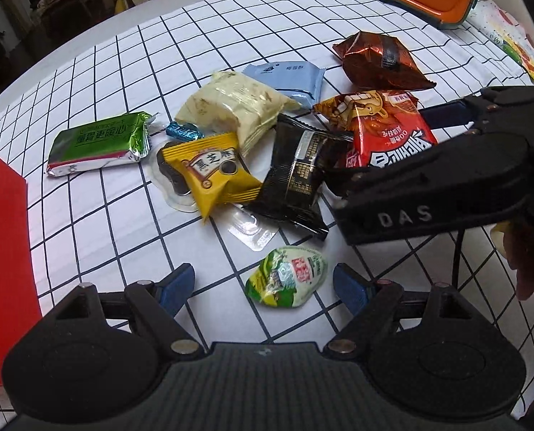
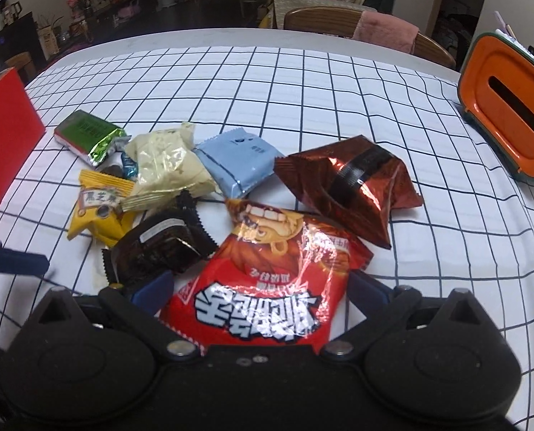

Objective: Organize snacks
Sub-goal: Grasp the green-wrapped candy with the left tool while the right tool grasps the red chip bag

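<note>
While the snacks lie heaped on the checked tablecloth (image 1: 87,222), the left gripper (image 1: 263,282) is held with its jaws spread wide, either side of a small green-and-white packet (image 1: 286,276), which is not touched by the blue pads (image 1: 175,283). The right gripper (image 2: 258,292) is seen with a red noodle packet (image 2: 267,287) between its fingers; whether the packet is pressed cannot be told. A black packet (image 1: 295,179) lies just beside the red one, and a red box (image 1: 1,251) is seen at the left edge.
</note>
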`<state>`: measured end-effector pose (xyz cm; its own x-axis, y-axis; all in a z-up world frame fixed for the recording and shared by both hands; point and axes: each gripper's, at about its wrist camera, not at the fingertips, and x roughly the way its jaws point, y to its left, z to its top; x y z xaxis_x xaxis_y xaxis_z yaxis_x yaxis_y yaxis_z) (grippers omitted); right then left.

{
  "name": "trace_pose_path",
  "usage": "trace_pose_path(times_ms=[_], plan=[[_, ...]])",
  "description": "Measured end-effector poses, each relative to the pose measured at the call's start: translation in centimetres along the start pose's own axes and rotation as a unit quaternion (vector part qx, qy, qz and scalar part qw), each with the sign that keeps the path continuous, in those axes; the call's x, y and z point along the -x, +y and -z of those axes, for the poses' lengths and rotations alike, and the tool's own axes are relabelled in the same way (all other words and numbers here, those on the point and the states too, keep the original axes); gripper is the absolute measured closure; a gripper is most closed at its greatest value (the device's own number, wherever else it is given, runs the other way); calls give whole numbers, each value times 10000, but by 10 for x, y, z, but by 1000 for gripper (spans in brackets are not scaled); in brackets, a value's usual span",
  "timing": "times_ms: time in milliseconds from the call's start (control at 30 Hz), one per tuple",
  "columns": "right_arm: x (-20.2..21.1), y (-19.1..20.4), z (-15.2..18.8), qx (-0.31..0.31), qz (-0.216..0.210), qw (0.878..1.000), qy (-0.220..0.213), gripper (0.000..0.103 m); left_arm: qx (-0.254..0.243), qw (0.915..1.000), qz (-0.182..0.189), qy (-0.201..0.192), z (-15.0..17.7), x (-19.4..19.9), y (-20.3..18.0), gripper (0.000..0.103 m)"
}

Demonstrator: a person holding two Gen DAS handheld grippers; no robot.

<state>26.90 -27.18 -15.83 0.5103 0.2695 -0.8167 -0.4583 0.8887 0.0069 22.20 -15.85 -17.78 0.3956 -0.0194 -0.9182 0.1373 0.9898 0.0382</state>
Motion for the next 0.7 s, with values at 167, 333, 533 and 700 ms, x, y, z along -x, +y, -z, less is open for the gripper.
trace_pose_path(times_ms=[167, 333, 533, 700], plan=[[-5, -4, 1, -161, 43, 9999, 47, 9, 143, 9999, 33, 27, -2, -3, 2, 31], [-3, -7, 4, -283, 42, 9996, 29, 19, 186, 9998, 124, -7, -3, -2, 2, 48], [4, -11, 9, -423, 78, 9991, -58, 31, 36, 9998, 181, -102, 0, 1, -2, 65], [14, -16, 17, -637, 16, 9979, -93, 34, 132, 9996, 213, -102, 4, 4, 3, 68]])
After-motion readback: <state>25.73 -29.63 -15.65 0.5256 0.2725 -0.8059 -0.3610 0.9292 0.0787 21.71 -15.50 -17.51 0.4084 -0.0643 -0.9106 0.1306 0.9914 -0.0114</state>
